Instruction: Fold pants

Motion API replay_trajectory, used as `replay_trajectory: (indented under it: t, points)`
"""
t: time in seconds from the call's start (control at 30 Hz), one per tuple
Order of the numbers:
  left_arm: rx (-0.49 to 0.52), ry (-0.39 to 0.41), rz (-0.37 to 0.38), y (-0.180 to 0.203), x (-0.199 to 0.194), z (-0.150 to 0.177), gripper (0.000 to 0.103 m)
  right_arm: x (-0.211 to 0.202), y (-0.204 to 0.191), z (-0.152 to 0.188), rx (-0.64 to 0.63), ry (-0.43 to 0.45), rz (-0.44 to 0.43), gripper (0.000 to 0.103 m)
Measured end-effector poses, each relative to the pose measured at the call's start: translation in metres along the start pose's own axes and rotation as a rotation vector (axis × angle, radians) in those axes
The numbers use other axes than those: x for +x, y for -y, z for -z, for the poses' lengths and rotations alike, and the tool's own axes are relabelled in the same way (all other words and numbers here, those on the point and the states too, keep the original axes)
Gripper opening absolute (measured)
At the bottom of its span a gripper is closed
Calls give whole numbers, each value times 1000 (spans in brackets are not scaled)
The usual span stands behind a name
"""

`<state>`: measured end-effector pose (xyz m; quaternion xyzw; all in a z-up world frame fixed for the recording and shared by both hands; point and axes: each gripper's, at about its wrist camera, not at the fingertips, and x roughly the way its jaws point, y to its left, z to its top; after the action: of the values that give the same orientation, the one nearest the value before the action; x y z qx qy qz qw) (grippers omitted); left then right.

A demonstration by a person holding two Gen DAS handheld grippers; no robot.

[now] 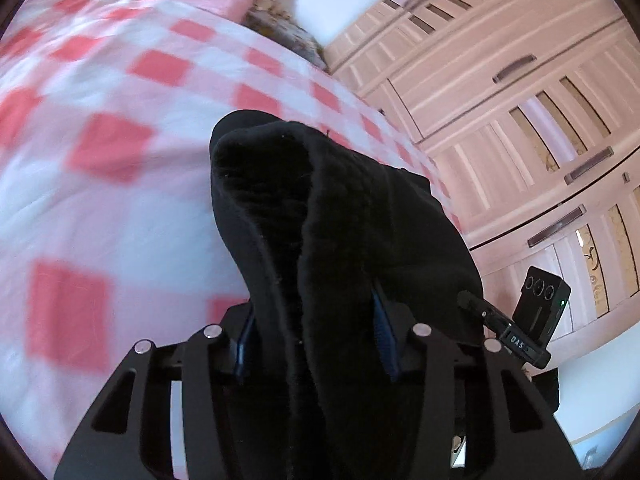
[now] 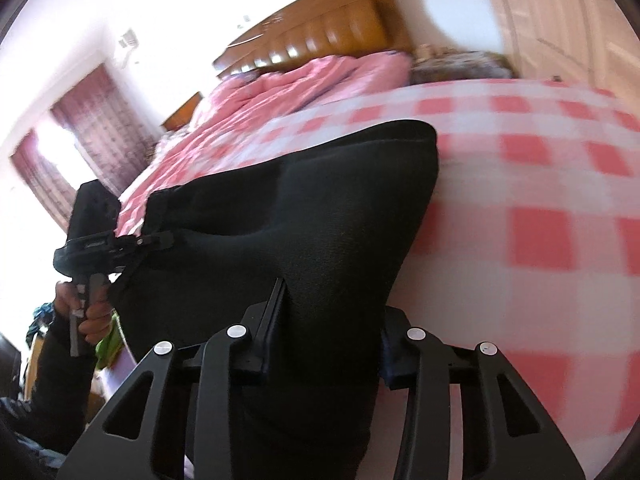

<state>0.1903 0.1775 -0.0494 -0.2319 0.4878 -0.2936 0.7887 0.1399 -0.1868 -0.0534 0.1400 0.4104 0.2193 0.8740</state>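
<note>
black fleece pants (image 1: 320, 220) bunched over a pink-checked bedsheet (image 1: 100, 200); left gripper (image 1: 316, 344) clamped on a thick fold of them; right gripper (image 2: 324, 344) likewise gripping the cloth; wooden headboard (image 2: 320, 28) beyond.

the right gripper (image 2: 324, 344) has its jaws closed on a thick fold of the black pants (image 2: 304, 216), which bulge up in front of it over the bed's pink-and-white checked cover (image 2: 540, 184). at the left a hand (image 2: 86, 312) grips the handle of the left gripper (image 2: 108, 240), which touches the same cloth. a wooden headboard (image 2: 320, 36) stands behind.
</note>
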Motion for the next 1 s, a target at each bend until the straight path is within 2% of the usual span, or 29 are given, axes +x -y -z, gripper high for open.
replay_trajectory:
  t: [0.1,0.17,0.23,0.27,0.33,0.4,0.47,0.53,0.6,0.7,0.77,0.8,0.93,1.0]
  points:
    - [15,-14,-29,14,32,-18,50,-3,27,-5,43,-5,0,42]
    - [2,-15,-69,15,40,-23,66,-2,35,-2,67,-19,-6,46]
    - [1,15,-144,19,34,-20,73,-9,26,1,30,-10,92,70]
    - [12,52,-185,23,25,-17,79,-17,19,4,5,13,135,90]
    - [74,240,-332,47,-13,-3,88,-36,-4,13,-72,84,180,95]
    - [187,359,-358,80,-39,17,94,-43,-25,20,-137,120,204,95]
    - [310,333,-345,109,-35,32,95,-38,-51,28,-227,118,212,95]
    - [459,242,-345,138,-8,47,95,-31,-72,37,-305,115,251,95]
    - [547,181,-365,152,22,57,95,-18,-88,49,-389,89,270,94]
    - [552,119,-409,138,50,63,90,-3,-85,62,-434,38,341,93]
    - [564,131,-451,124,53,66,92,-1,-78,69,-454,45,339,93]
    - [560,137,-423,117,50,68,92,0,-76,70,-463,48,342,93]
    - [564,140,-418,110,49,72,94,4,-70,71,-444,55,329,93]
    - [556,146,-436,109,50,70,101,4,-69,71,-446,48,325,93]
